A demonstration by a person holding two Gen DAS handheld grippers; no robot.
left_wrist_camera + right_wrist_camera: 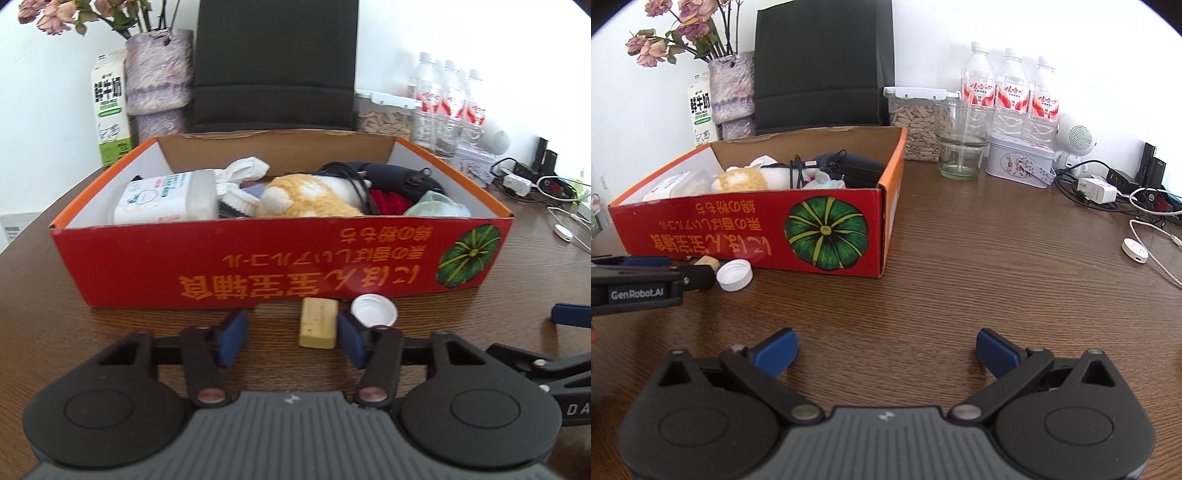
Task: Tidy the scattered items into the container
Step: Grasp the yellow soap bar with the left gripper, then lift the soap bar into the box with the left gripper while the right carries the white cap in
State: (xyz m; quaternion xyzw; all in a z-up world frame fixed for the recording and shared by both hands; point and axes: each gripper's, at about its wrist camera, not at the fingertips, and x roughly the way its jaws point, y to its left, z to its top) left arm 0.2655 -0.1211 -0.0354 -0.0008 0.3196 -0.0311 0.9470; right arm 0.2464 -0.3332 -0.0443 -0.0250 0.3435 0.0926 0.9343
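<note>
Here the left gripper (291, 334), marked "GenRobot.AI", stands open around the cork (318, 328) before the red carton (258, 258); right gripper (884, 352) gapes wide, empty, over brown wood-grain table (997, 277).

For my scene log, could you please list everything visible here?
box: 1, red, table centre, holding plush toy and wipes pack
cork block: 1, tan, before box, between left tool's fingers
cap: 1, white, beside cork
water bottles: 3, clear, back right
glass jar: 1, clear, by bottles
tin: 1, grey, right of jar
vase: 1, purple, back left
milk carton: 1, white-green, left
left tool: open
right tool: open
</note>
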